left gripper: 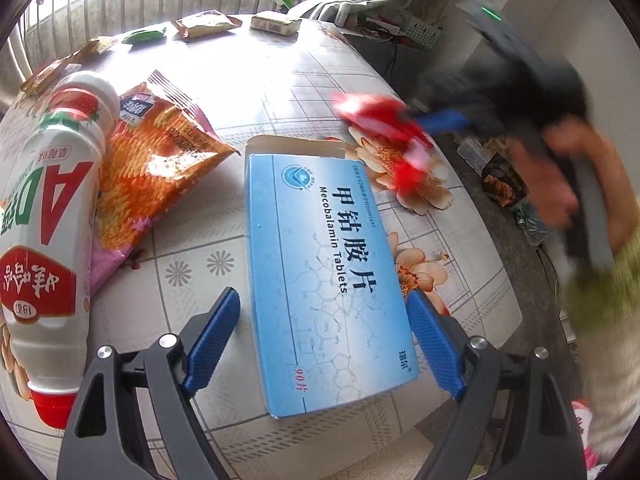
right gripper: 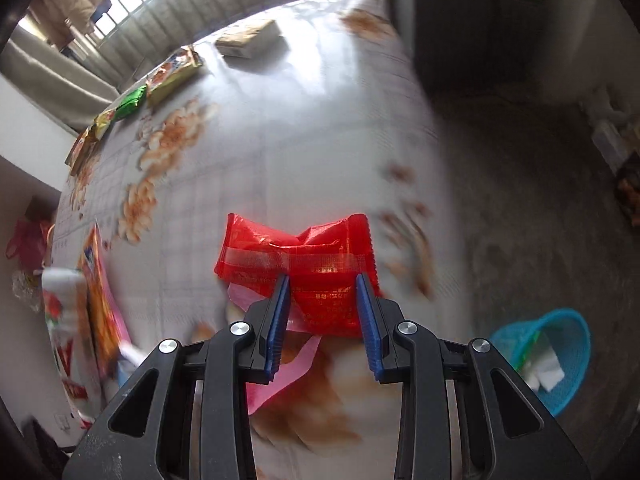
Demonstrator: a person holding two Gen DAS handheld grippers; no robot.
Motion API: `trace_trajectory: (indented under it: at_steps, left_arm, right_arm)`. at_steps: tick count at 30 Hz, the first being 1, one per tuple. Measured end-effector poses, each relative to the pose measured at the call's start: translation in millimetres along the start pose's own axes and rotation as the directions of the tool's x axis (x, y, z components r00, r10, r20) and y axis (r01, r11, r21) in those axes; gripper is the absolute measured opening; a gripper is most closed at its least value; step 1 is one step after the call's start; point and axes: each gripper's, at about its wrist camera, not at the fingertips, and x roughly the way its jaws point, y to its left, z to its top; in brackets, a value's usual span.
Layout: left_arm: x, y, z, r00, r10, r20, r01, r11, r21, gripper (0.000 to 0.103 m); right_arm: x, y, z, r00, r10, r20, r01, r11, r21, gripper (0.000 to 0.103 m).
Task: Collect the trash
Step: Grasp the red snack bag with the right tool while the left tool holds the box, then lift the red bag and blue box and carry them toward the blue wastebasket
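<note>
My left gripper is open, its blue fingers on either side of a blue medicine box that lies flat on the flowered table. My right gripper is shut on a red snack wrapper and holds it above the table. It shows blurred in the left wrist view, with the red wrapper at the table's right edge. A blue mesh trash basket with white paper inside stands on the floor at the lower right.
A white drink bottle and an orange snack bag lie at the left. Several wrappers and a small carton lie along the far edge. A pink wrapper lies under the right gripper. More litter lies on the floor.
</note>
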Motion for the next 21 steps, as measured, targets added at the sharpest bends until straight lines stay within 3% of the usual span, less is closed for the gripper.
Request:
trace_trajectory:
  at_steps: [4, 8, 16, 21]
  left_arm:
    - [2, 3, 6, 1.000, -0.001, -0.014, 0.001, 1.000, -0.021, 0.083]
    - [5, 6, 14, 0.999, 0.014, -0.032, -0.016, 0.999, -0.043, 0.086]
    - [19, 1, 32, 0.995, 0.097, -0.024, -0.098, 0.994, -0.043, 0.089]
    - [26, -7, 36, 0.989, 0.150, -0.013, -0.150, 0.989, 0.000, 0.089]
  right_arm:
    - [-17, -17, -57, 1.000, 0.001, 0.022, -0.002, 0.999, 0.043, 0.032]
    - [-32, -22, -89, 0.999, 0.023, 0.046, -0.026, 0.998, 0.056, 0.033]
    - [-40, -18, -104, 0.993, 0.095, 0.073, -0.098, 0.994, 0.042, 0.040]
    - [-38, -7, -107, 0.991, 0.109, 0.078, -0.112, 0.993, 0.041, 0.056]
